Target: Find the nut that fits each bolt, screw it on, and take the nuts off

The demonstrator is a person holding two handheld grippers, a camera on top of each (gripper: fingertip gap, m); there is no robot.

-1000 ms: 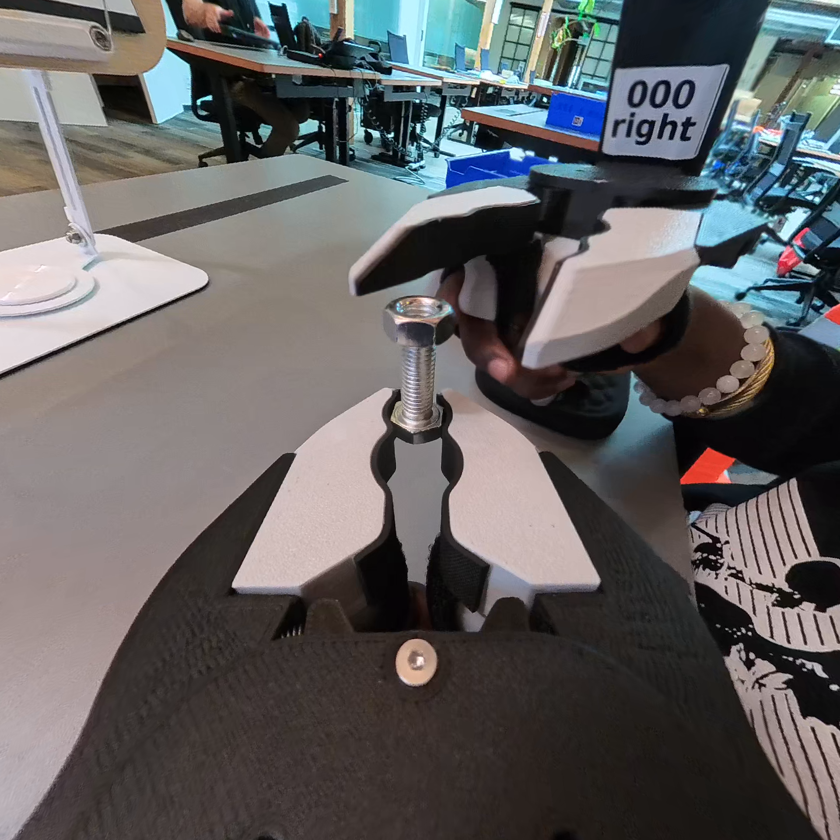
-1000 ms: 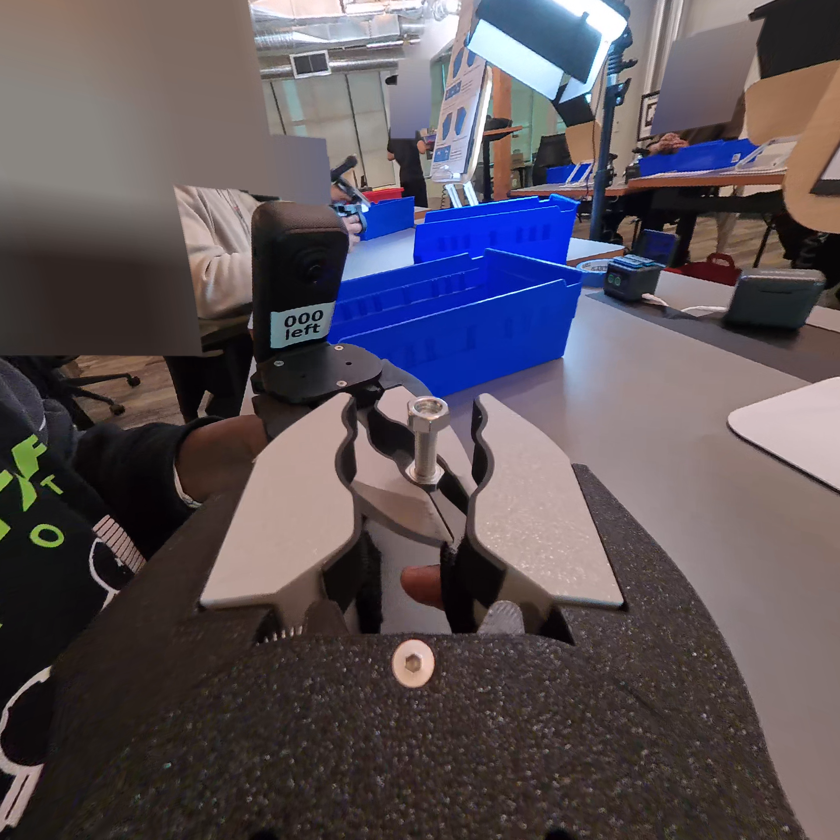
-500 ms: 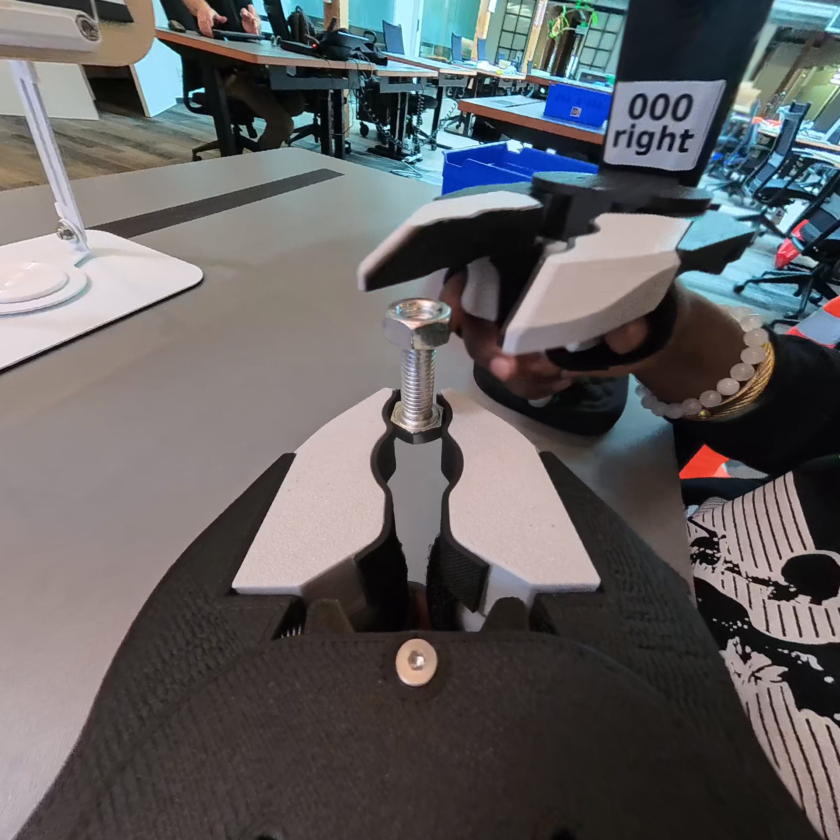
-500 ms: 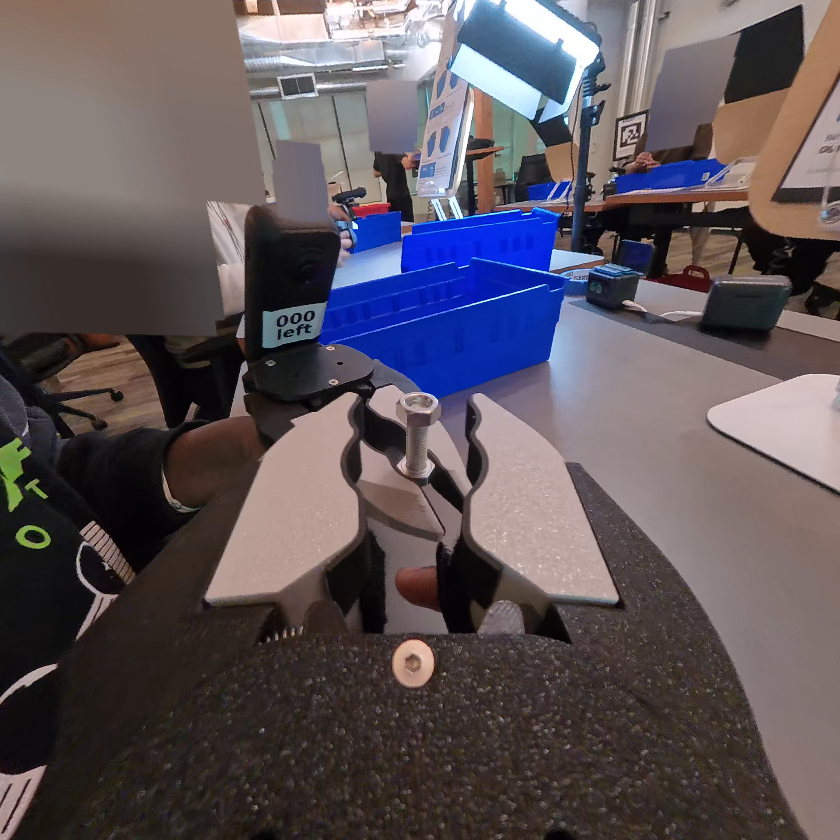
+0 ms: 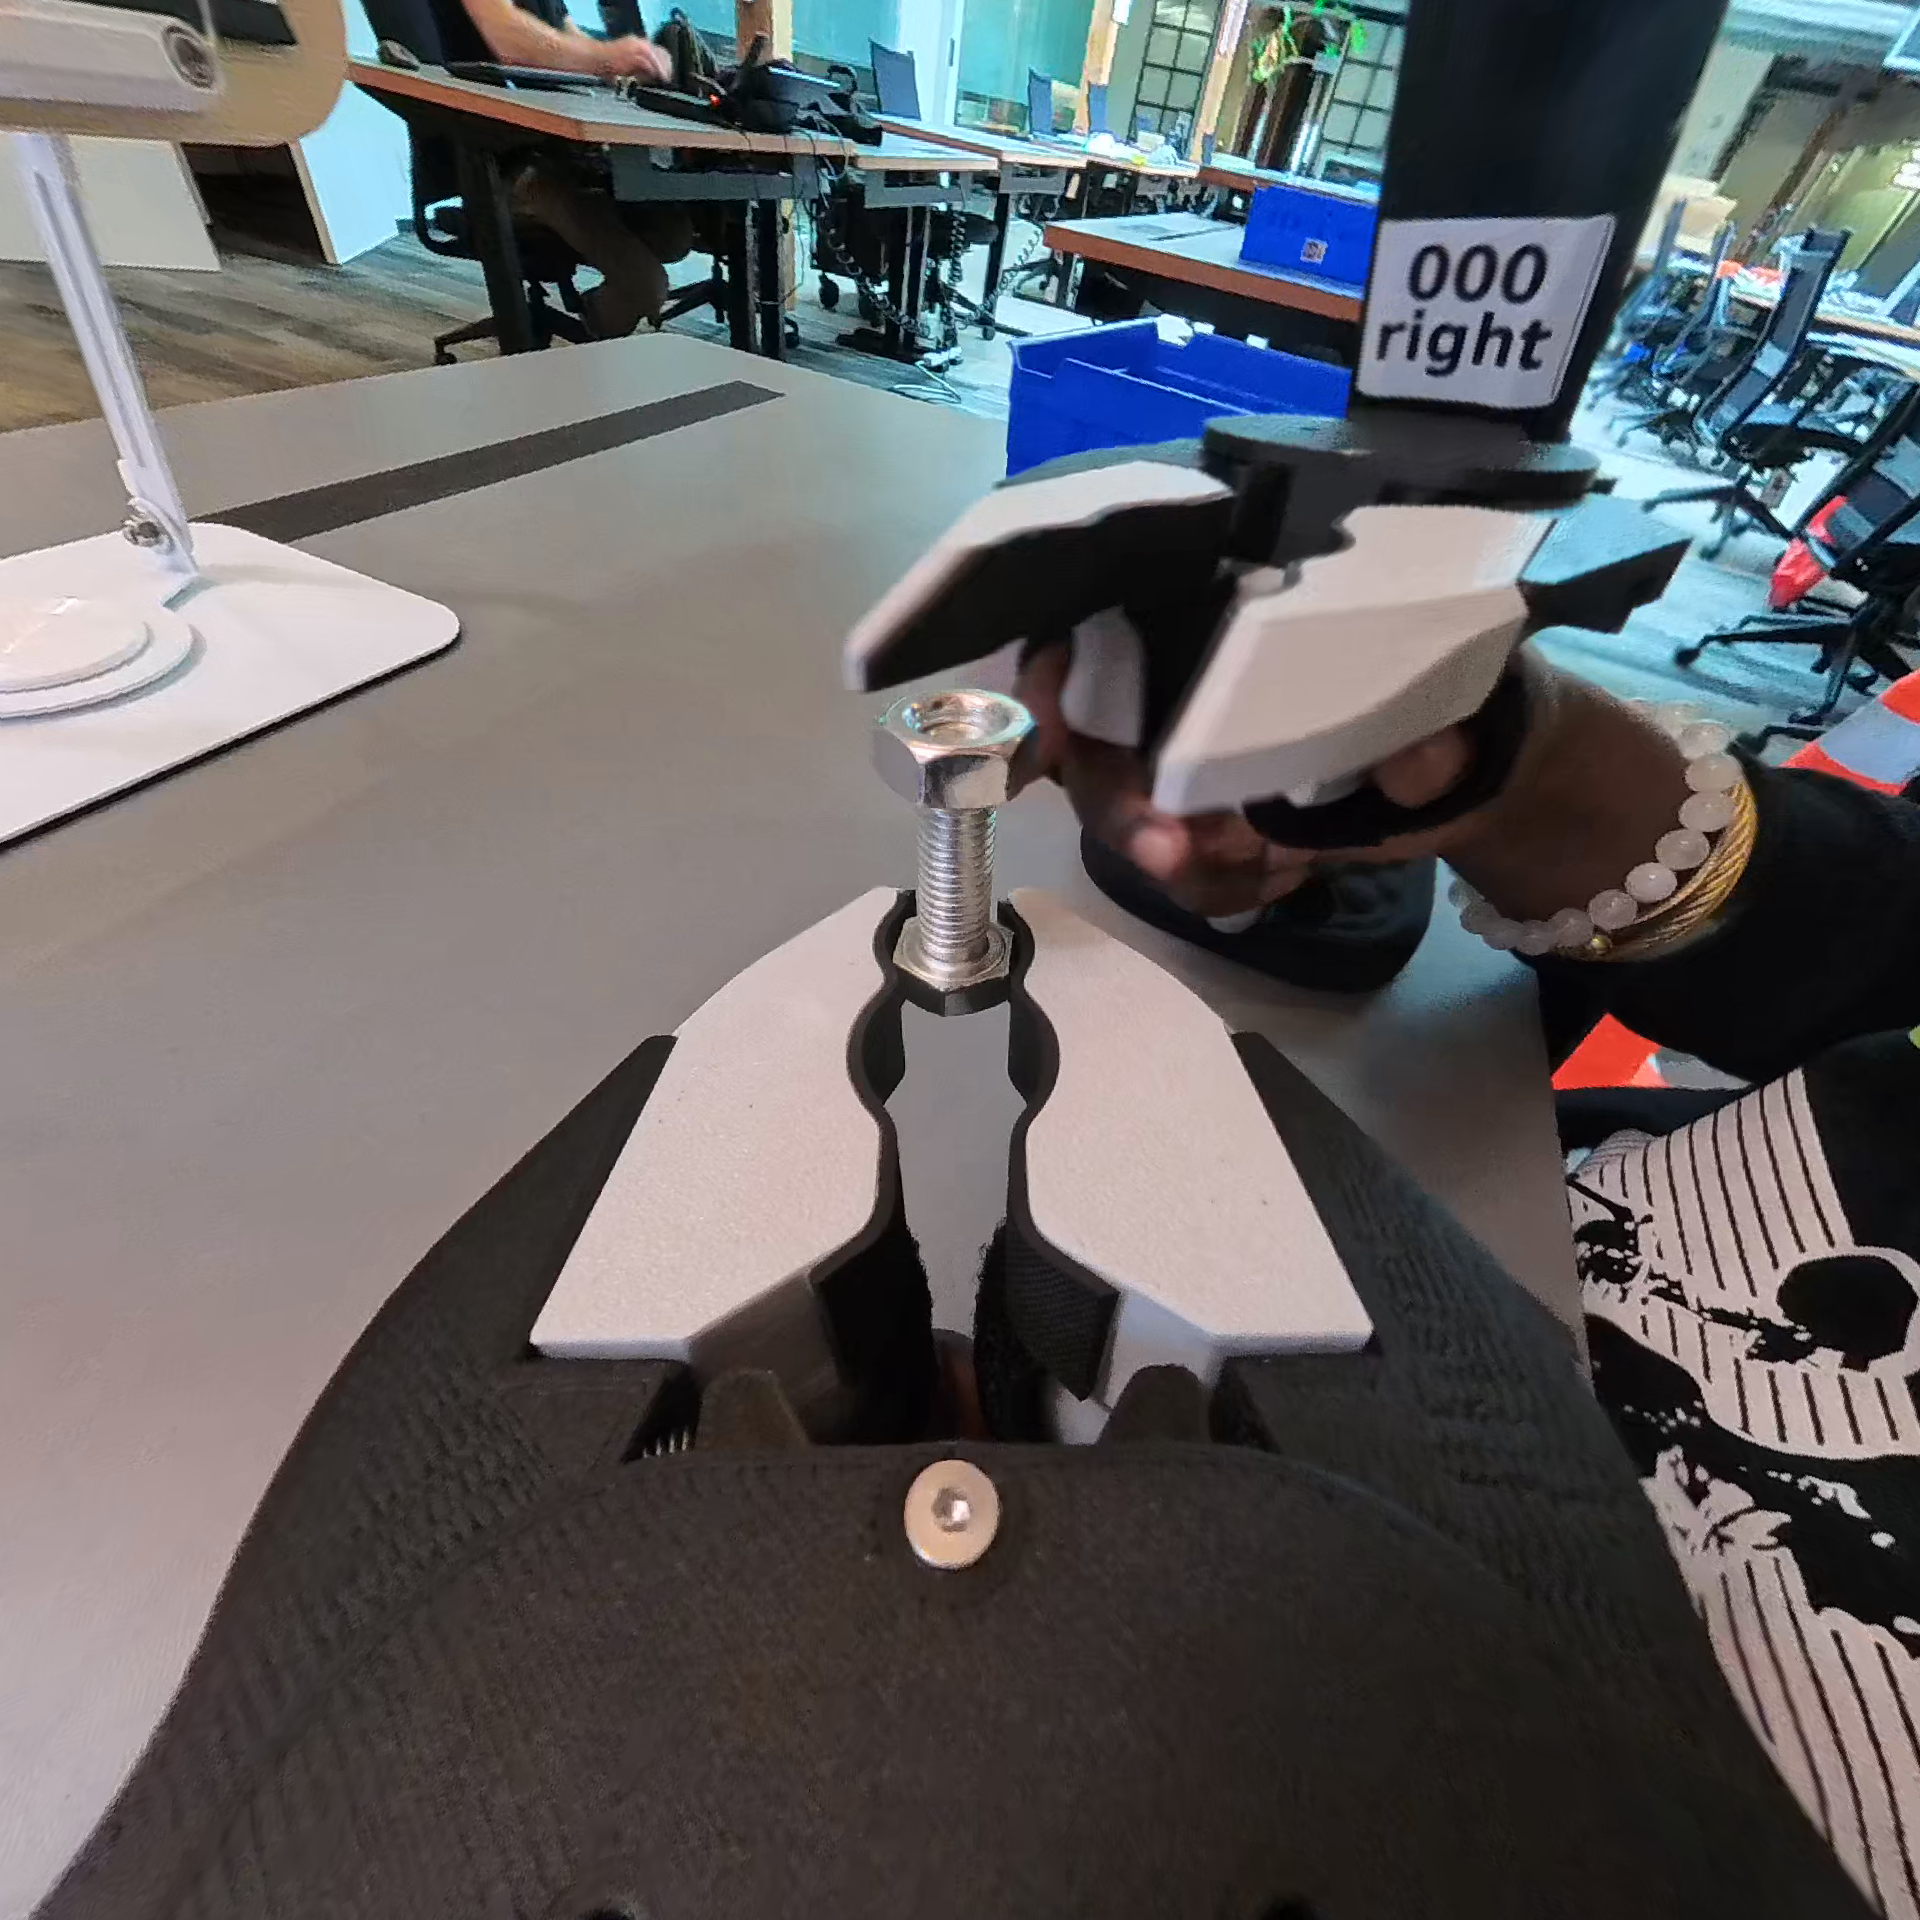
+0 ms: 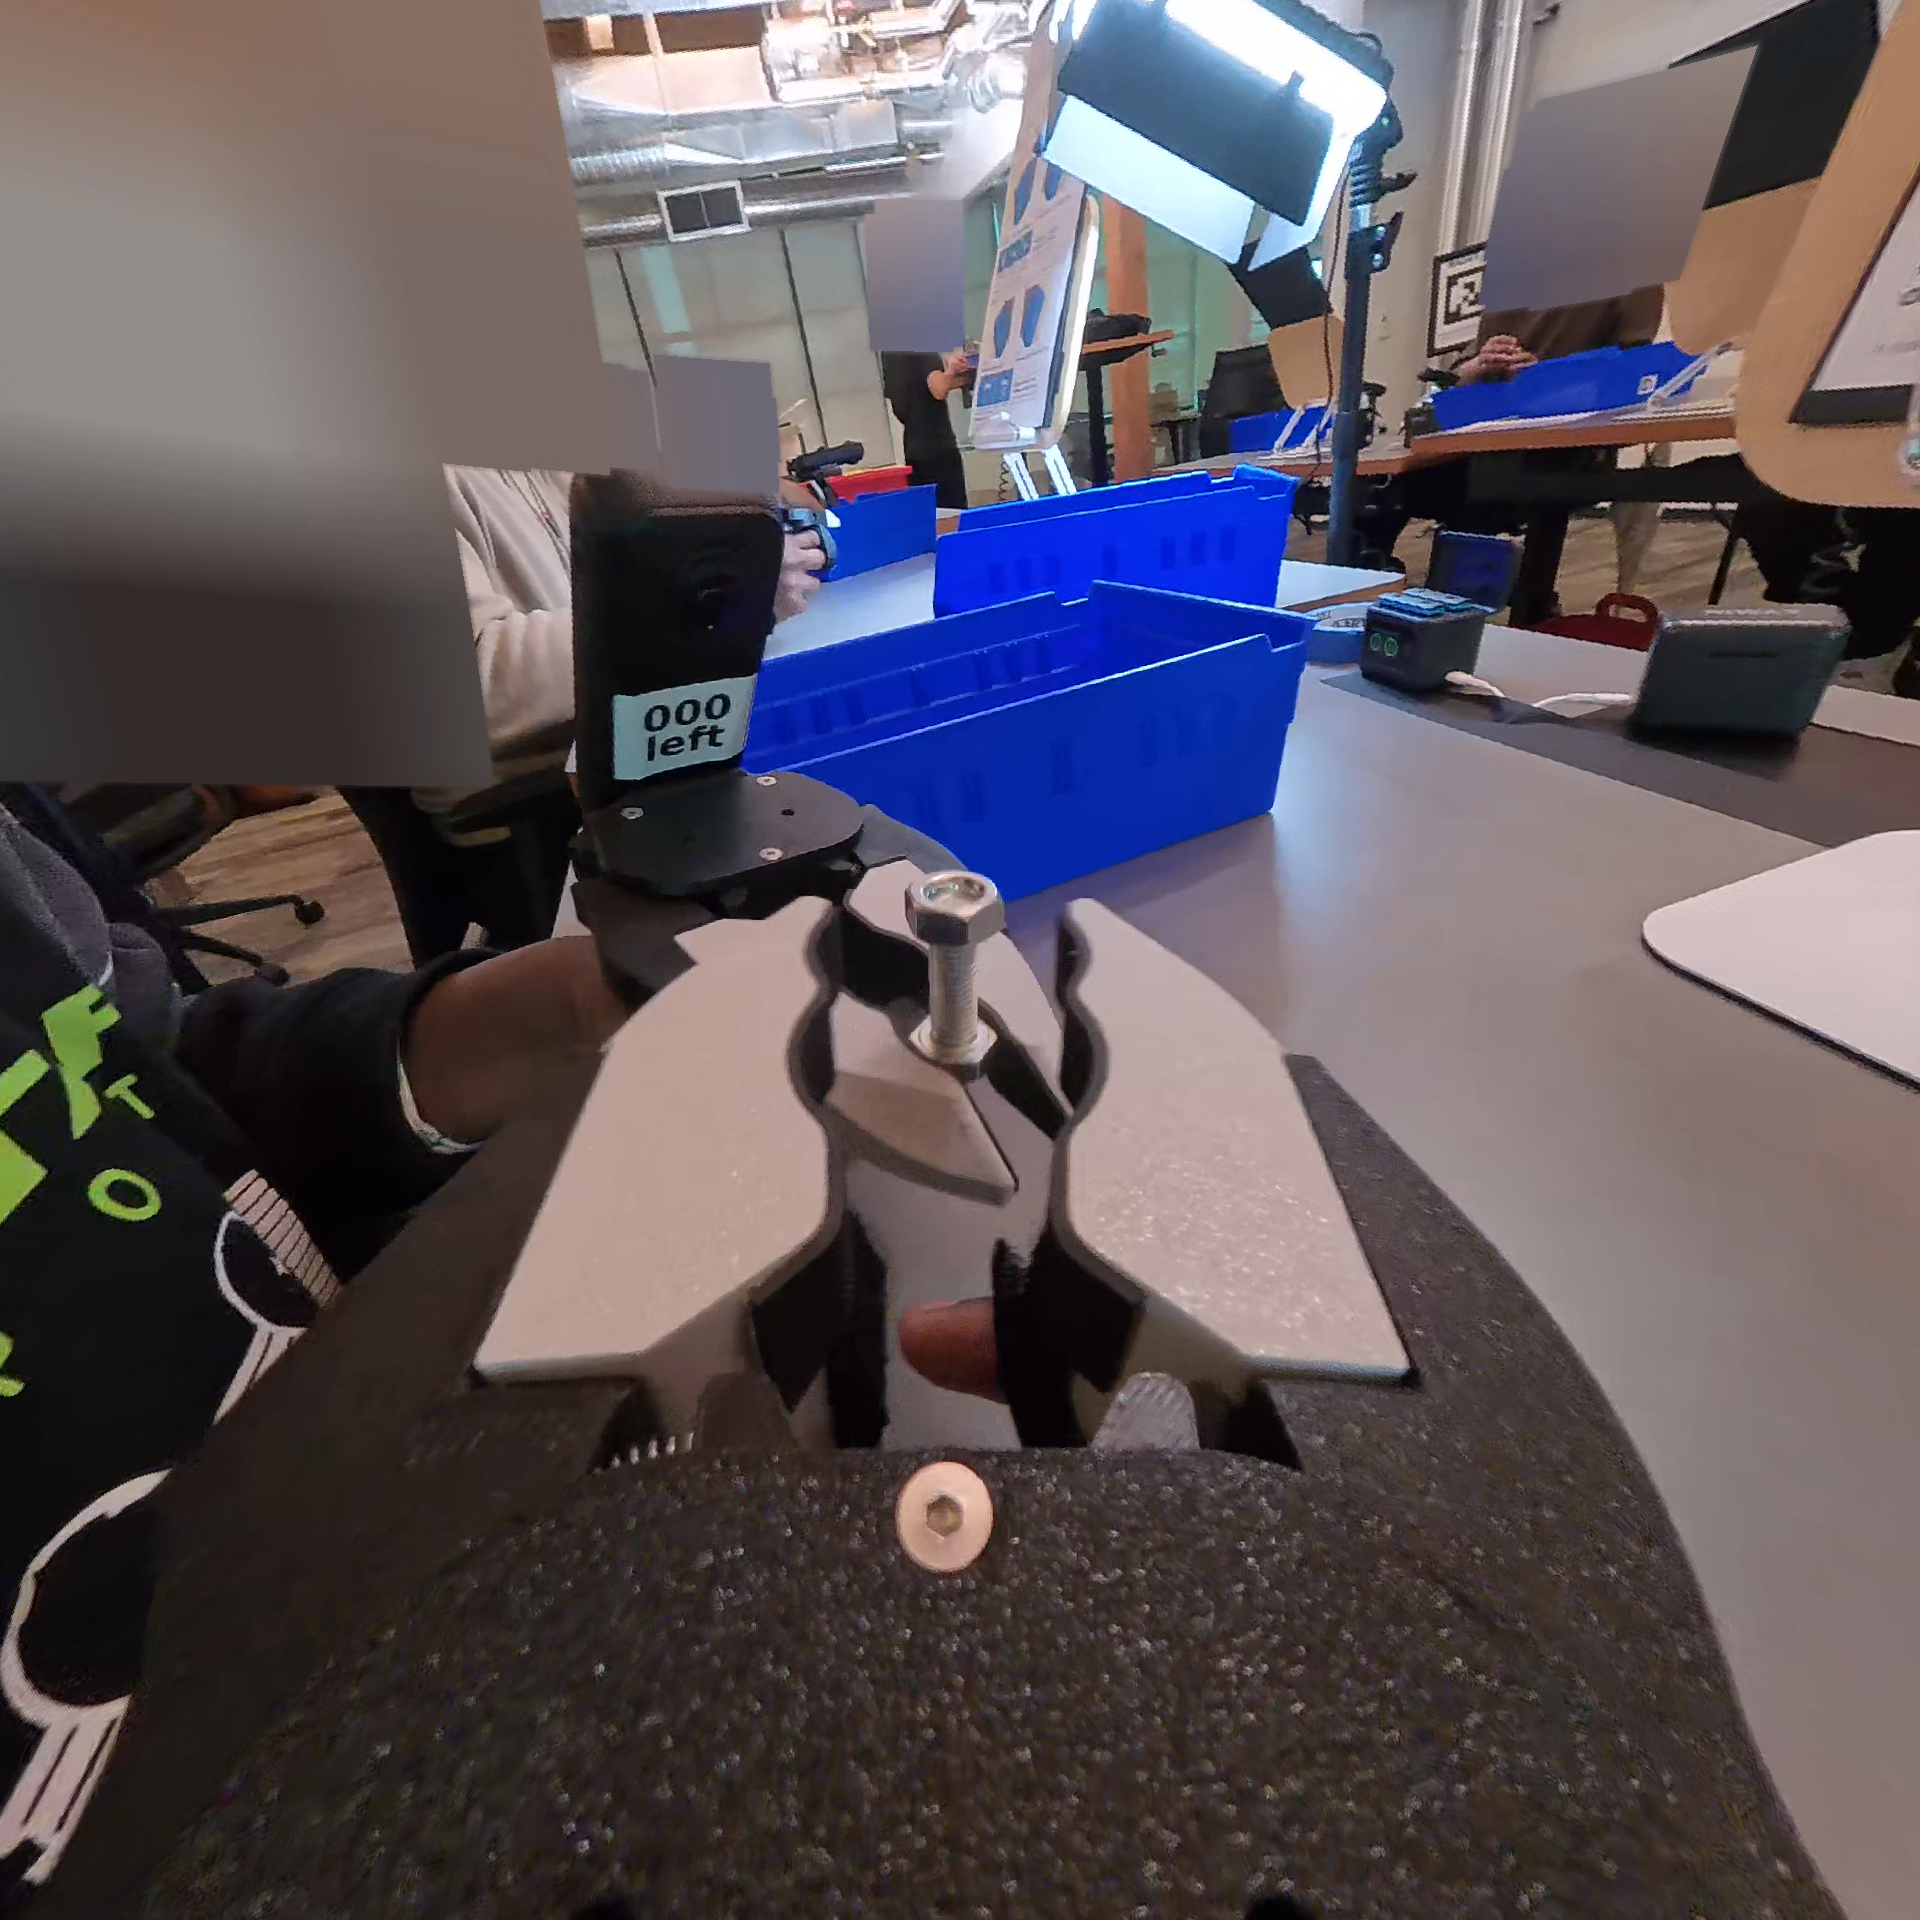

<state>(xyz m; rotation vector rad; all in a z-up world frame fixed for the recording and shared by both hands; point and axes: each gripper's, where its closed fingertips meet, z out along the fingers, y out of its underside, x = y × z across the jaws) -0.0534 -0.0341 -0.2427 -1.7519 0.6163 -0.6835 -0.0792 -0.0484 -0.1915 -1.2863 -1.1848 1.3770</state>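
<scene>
A silver bolt [image 5: 954,873] stands upright with its head clamped between the fingertips of my left gripper [image 5: 954,951], which is shut on it. A hex nut [image 5: 954,748] sits at the top of the thread. My right gripper [image 5: 1008,732] is open and level with the nut, one finger on each side, not touching it. In the right wrist view the nut [image 6: 954,906] and bolt [image 6: 954,997] show between the open fingers of my right gripper [image 6: 951,935], with the left gripper [image 6: 935,1101] holding the bolt from beyond.
The grey table [image 5: 416,935] carries a white lamp base [image 5: 208,644] at the left. Blue bins [image 6: 1039,748] stand behind the left gripper. Two small dark devices [image 6: 1735,665] sit at the table's far side. The person's hand [image 5: 1195,842] and sleeve are close on the right. Tip to tip, the grippers are about 5 cm apart.
The right gripper has shifted slightly around the nut and stays open. The left gripper still holds the bolt upright in the same place.
</scene>
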